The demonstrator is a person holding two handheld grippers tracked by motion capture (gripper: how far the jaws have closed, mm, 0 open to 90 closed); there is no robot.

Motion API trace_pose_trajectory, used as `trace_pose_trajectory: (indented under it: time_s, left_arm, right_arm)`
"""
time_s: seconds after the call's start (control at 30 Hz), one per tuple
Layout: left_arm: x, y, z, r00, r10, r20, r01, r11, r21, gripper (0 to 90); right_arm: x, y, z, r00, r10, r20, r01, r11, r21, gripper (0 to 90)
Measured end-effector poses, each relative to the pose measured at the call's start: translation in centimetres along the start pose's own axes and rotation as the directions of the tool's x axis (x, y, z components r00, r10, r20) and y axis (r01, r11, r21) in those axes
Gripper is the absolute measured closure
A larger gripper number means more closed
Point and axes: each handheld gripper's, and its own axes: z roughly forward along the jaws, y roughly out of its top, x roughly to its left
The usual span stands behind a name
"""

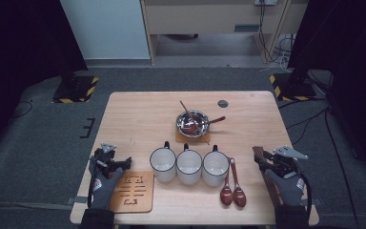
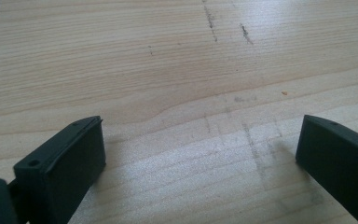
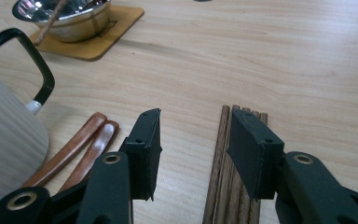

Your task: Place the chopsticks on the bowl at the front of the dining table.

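Right gripper (image 3: pixel 193 154), jaws half-open, straddles one chopstick (image 3: pixel 218 158) of the bundle; closing might scatter the rest.

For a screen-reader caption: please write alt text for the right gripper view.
The right hand-held gripper hovers open over a bundle of dark wooden chopsticks on the pale wooden table. To its left lie two reddish-brown wooden spoons beside a white ribbed mug.

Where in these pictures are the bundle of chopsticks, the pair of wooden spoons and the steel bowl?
chopsticks (image 3: pixel 223 186), right gripper view, on the dark sticks' middle.
wooden spoons (image 1: pixel 232 194), high view, between the two spoon bowls.
steel bowl (image 1: pixel 183 119), high view, on its left rim.
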Motion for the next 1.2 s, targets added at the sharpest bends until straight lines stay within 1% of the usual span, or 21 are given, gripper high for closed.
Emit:
trace_pose_trajectory:
  time_s: [0.07, 0.27, 0.33, 0.53, 0.93, 1.2]
  left_arm:
    - [0.0, 0.0, 0.0, 1.0, 0.0, 0.0, 0.0, 1.0, 0.0, 0.2]
    - [0.0, 0.0, 0.0, 1.0, 0.0, 0.0, 0.0, 1.0, 0.0, 0.2]
    - [0.0, 0.0, 0.0, 1.0, 0.0, 0.0, 0.0, 1.0, 0.0, 0.2]
    - [0.0, 0.0, 0.0, 1.0, 0.0, 0.0, 0.0, 1.0, 0.0, 0.2]
    - [0.0, 0.0, 0.0, 1.0, -0.001, 0.0, 0.001, 1.0, 0.0, 0.2]
    - [0.0, 0.0, 0.0, 1.0, 0.0, 0.0, 0.0, 1.0, 0.0, 0.2]
  right_arm:
    - [0.0, -0.2, 0.1, 1.0, 0.003, 0.005, -0.003, 1.0, 0.011, 54.6]
    - [0.1, -1.0, 0.7, 1.0, 0.009, -0.002, -0.009, 0.998, 0.065, 57.7]
    - [0.1, -1.1, 0.8, 1.0, 0.001, 0.002, -0.001, 0.997, 0.08, 59.5]
    - [0.2, -1.5, 1.3, 0.9999, 0.016, -0.004, -0.015, 0.993, 0.12, 62.0]
    - [0.0, -2.0, 1.6, 0.9999, 0.013, 0.008, -0.014, 0.987, 0.16, 63.0]
    - [0.0, -2.0, 1.5, 0.9999, 0.007, 0.009, -0.009, 0.987, 0.163, 63.0]
